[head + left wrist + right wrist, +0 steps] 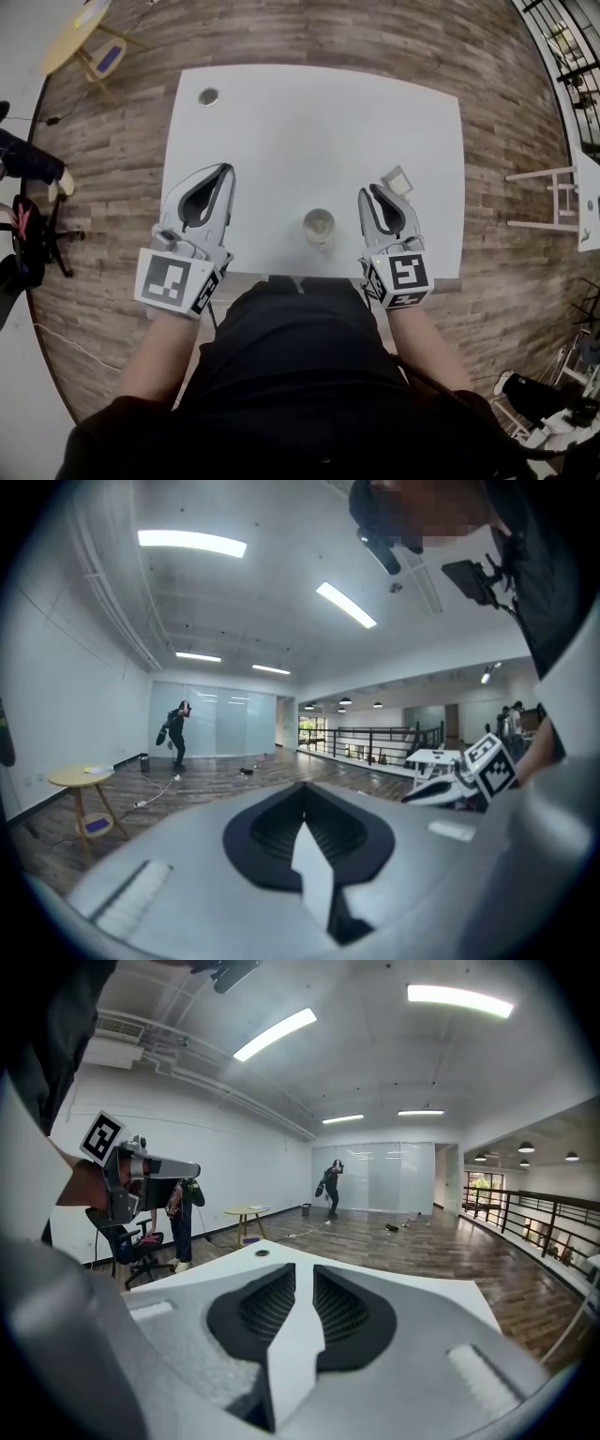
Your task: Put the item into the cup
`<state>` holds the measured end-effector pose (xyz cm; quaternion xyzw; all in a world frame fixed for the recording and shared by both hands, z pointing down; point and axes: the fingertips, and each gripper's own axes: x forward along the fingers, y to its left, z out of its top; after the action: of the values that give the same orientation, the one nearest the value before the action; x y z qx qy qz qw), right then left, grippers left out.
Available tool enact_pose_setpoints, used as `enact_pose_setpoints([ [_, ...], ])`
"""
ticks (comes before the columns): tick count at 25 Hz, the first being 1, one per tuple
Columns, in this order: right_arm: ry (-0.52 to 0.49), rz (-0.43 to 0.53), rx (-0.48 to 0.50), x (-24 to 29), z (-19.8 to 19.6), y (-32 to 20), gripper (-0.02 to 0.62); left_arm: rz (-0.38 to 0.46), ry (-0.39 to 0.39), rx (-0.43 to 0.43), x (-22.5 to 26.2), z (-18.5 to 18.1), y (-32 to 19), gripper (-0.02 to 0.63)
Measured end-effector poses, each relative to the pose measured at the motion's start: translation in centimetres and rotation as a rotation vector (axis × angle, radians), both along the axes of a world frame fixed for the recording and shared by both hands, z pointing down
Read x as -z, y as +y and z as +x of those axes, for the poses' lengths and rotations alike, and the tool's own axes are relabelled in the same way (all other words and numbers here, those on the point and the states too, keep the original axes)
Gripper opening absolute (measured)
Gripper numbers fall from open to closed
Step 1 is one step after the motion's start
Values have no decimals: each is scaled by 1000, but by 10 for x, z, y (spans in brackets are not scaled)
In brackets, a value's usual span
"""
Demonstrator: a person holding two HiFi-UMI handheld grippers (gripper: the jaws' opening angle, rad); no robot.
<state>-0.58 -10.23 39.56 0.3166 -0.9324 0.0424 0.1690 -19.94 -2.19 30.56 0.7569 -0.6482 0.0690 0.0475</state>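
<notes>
Figure: head view from above. A white tabletop (309, 112) is standing on a wood-plank floor (309, 37), and the person's two grippers are hovering over its near edge.

The left gripper (226, 170) is holding its fingers (267, 832) with the tips meeting and nothing between them. The left gripper view is showing only bare tabletop through the hollow behind the closed tips. The right gripper (367, 193) is holding its fingers (352, 1321) a narrow slit apart, likewise empty.

A clear glass cup (319, 226) is standing upright between the two grippers, close to the near edge. The item (397, 180), a small pale square piece, is lying flat on the tabletop just beyond the right gripper's fingertips. It is lying to the right of the cup and apart from it, with neither gripper touching it.

A round cable hole (208, 97) is showing near the far left corner, and a round yellow side table (80, 28) is standing on the floor past that corner
</notes>
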Motion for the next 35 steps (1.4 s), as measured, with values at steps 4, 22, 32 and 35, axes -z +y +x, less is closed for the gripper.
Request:
enact_pose_setpoints([
  [4,-11,14,-15,6,3,-6,63,15,-13,0,6,-3,-7,-2],
  [22,-58,99,-88,36,40,-22,63,92,-40,-19,28,12,-15,-2],
  [32,-90,135,-111,49,56,-28,63,133,-50,-75,34,44,-24,-2],
  [35,-97,153,-123,55,62,-33,63,146,-51,-83,38,47,-27,-2],
])
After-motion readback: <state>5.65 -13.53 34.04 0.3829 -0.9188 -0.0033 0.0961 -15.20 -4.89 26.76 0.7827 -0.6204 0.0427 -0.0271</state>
